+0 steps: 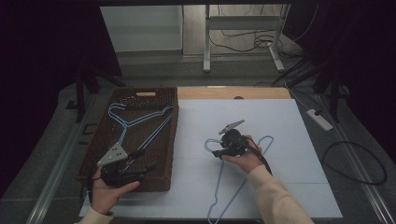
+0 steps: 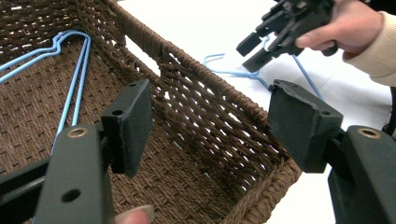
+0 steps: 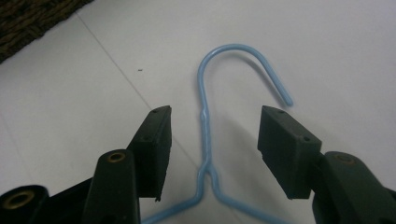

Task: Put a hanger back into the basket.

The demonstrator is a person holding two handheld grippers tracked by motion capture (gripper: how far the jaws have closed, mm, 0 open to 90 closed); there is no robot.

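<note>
while we work hangers into the basket, the count stands so:
done: two blue hangers (image 1: pixel 140 119) lie in the basket (image 1: pixel 105 161).
left: one hanger (image 3: pixel 205 140) on the white table (image 1: pixel 280 121), its neck between our right gripper (image 3: pixel 212 154) jaws, wide, not pinching.
left gripper (image 2: pixel 210 126): wide, empty, over the basket.

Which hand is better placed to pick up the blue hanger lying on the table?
The right. Its tongs stand open astride the neck of the blue hanger on the white table, while the left tongs hover open over the wicker basket.
</note>
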